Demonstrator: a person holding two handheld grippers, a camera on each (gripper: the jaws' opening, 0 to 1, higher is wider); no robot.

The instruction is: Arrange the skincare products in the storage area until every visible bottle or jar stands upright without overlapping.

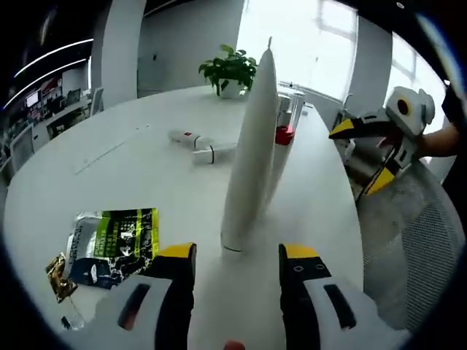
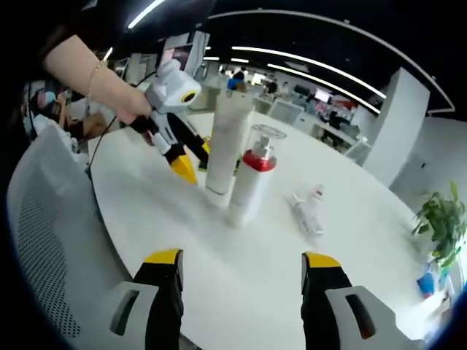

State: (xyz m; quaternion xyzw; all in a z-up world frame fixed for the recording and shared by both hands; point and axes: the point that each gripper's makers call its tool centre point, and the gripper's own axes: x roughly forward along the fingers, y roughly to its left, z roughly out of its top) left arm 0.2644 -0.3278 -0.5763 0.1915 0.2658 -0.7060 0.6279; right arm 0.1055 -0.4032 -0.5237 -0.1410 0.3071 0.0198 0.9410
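Observation:
A tall white tube (image 1: pixel 248 146) stands upright on its cap on the white table (image 1: pixel 87 189). Right behind it stands a clear bottle with a red collar (image 1: pixel 285 130). Two small white containers lie flat farther back, a bottle with a red mark (image 1: pixel 184 136) and a short tube (image 1: pixel 213 154). My left gripper (image 1: pixel 237 262) is open, its yellow tips just short of the tall tube's base. In the right gripper view, the tube (image 2: pixel 228 142) and red-collar bottle (image 2: pixel 252 182) stand side by side, a bottle (image 2: pixel 306 213) lies beyond them, and a hand holds the left gripper (image 2: pixel 191 159) by the tube. My right gripper (image 2: pixel 241 262) is open, holding nothing, near the table edge.
Green sachet packets (image 1: pixel 117 244) lie at the front left of the table. A potted plant (image 1: pixel 230 69) stands at the far edge. A grey mesh chair (image 2: pixel 44 219) sits beside the table. The right gripper (image 1: pixel 359 157) hovers open off the table's right side.

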